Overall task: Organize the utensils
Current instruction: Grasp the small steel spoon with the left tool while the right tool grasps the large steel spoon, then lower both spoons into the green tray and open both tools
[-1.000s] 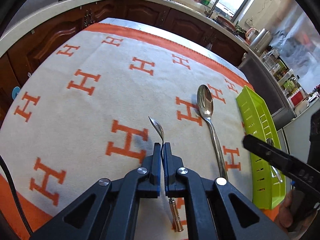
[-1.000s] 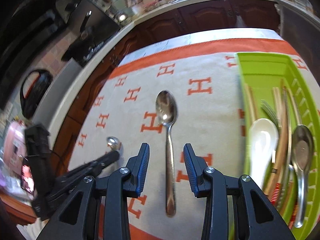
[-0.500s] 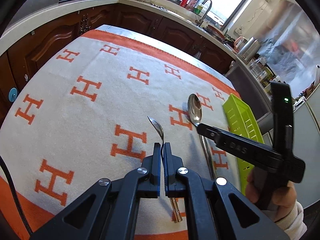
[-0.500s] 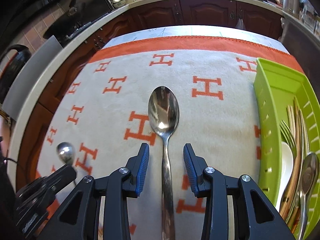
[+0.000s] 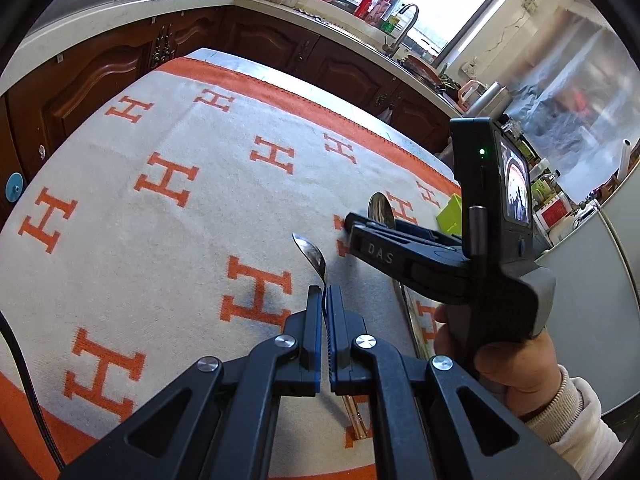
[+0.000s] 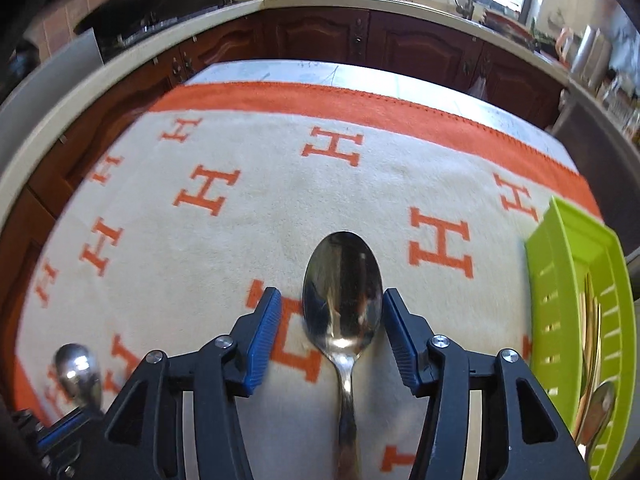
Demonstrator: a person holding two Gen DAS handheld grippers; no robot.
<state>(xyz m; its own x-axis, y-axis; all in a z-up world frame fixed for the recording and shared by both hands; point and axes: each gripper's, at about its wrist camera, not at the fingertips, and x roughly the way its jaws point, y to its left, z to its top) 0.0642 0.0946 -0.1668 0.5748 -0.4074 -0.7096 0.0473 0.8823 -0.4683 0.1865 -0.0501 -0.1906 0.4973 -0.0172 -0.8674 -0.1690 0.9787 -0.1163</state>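
My left gripper is shut on a small metal spoon by its neck, bowl pointing forward above the cloth; its handle end shows below the fingers. The same spoon's bowl shows at the lower left of the right wrist view. My right gripper is open, its fingers on either side of the bowl of a large steel spoon that lies flat on the cloth. In the left wrist view the right gripper covers most of that large spoon.
A white cloth with orange H marks covers the table. A green slotted tray with several utensils stands at the right edge; its corner shows in the left wrist view. Dark cabinets and a counter run behind.
My right gripper has moved forward and down over the large spoon, so its fingers now flank the bowl. My left gripper still holds the small spoon, with little movement.
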